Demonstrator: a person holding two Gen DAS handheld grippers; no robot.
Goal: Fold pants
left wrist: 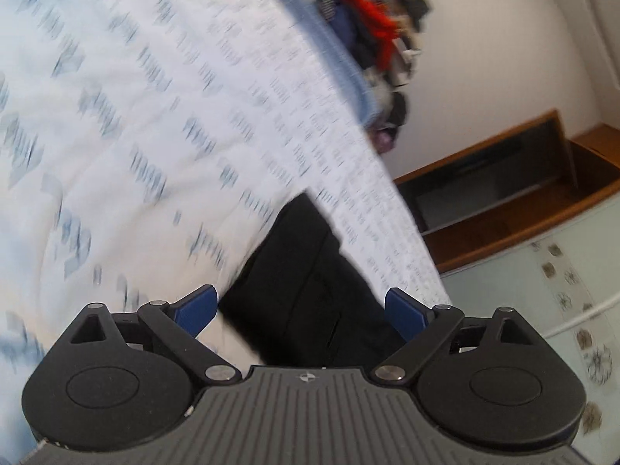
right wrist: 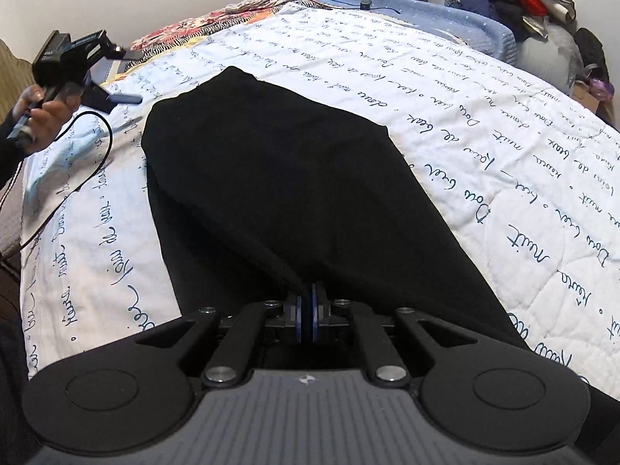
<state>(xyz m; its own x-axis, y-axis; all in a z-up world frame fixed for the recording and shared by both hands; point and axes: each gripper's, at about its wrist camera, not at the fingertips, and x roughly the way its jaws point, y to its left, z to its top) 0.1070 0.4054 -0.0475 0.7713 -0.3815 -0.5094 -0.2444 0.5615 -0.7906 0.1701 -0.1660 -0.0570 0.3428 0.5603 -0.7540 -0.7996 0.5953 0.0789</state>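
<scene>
Black fabric — the pants — fills the lower centre of the left wrist view, lying on a white quilt printed with blue script. The left gripper has its blue-padded fingers spread wide, one either side of the cloth, gripping nothing. The frame is motion-blurred; whether the pads touch the fabric cannot be told. A heap of clothes sits beyond the bed's far edge, and a wooden shelf unit stands against the wall.

Right wrist view: the pants lie spread along the quilt, with an upper layer lying over a lower one. The right gripper is clamped tight on a pinch of the near edge. The left gripper is held in the air well to the left, clear of the garment, a cable trailing below it.

Risks, as judged: the single pinch may hold only one layer, so a pull would drag the layers askew; the loose cable could snag the cloth — or the quilt could bunch.
</scene>
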